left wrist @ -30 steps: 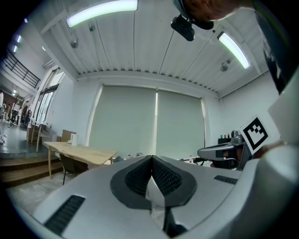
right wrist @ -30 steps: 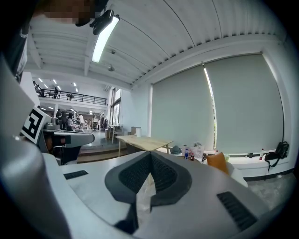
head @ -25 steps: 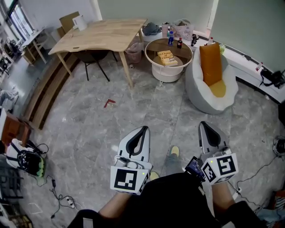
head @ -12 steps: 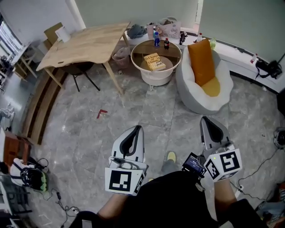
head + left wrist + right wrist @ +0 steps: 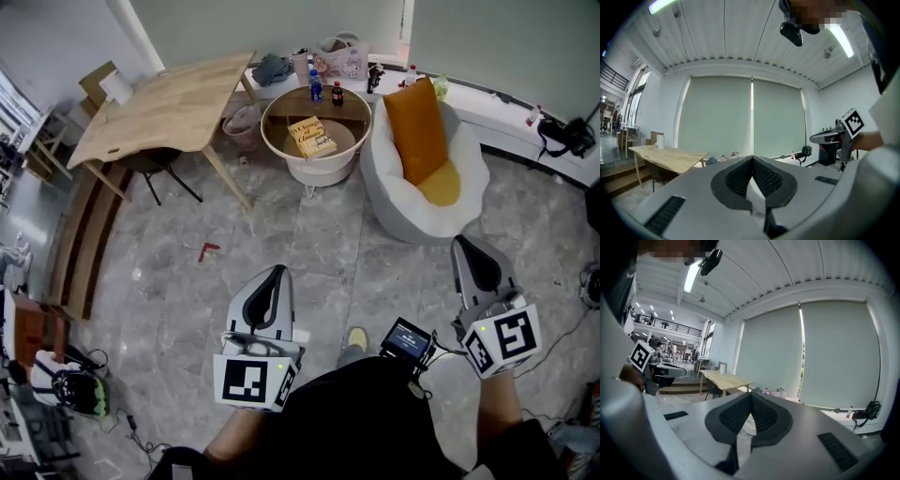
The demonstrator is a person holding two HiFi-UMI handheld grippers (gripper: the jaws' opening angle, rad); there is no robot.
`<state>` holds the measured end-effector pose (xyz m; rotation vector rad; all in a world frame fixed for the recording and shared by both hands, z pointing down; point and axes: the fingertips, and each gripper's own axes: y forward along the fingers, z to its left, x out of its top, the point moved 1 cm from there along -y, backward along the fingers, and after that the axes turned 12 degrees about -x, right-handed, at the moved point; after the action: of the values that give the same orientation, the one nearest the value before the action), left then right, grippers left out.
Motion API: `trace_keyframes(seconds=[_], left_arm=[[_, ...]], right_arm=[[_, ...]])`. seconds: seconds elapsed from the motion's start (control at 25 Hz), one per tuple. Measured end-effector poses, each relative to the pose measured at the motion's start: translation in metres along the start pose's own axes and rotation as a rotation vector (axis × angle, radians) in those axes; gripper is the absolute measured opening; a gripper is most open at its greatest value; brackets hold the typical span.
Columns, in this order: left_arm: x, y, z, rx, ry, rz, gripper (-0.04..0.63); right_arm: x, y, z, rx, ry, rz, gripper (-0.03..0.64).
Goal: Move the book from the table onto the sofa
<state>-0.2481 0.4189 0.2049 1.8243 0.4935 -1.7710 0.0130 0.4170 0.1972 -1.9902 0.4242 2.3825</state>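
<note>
With left claw (image 5: pixel 277 272) and right claw (image 5: pixel 466 246) pressed together empty, the book (image 5: pixel 314 137) at twelve o'clock looks stiff and light, best pinched by one edge.

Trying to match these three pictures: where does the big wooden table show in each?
Head view: wooden table, upper left.
Left gripper view: low, near the left edge.
Right gripper view: left of centre, at mid-height.
Shared landmark: the white roll standing on the table's corner, seen in all three.
</note>
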Motion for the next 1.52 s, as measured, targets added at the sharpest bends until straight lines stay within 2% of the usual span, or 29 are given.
trace_keyframes(seconds=[0.24,0.4,0.64,0.88,1.52], left_arm=[[0.003,0.039,-0.008,-0.008,0.008,0.019,0.008],[0.003,0.06,-0.012,0.002,0.012,0.028,0.008],[0.006,0.074,-0.017,0.017,0.027,0.04,0.008],[0.011,0.082,-0.023,0.031,0.051,0.038,0.008],[0.022,0.075,-0.029,0.057,0.079,0.017,0.008]], right_arm=[[-0.007,0.013,-0.054,-0.001,-0.09,0.04,0.006],[-0.02,0.035,-0.069,-0.014,-0.032,0.026,0.006],[-0.044,0.056,-0.047,0.041,0.096,0.015,0.006],[-0.046,0.062,-0.042,0.086,0.185,-0.003,0.006],[-0.038,0.062,-0.018,0.15,0.198,-0.038,0.006]])
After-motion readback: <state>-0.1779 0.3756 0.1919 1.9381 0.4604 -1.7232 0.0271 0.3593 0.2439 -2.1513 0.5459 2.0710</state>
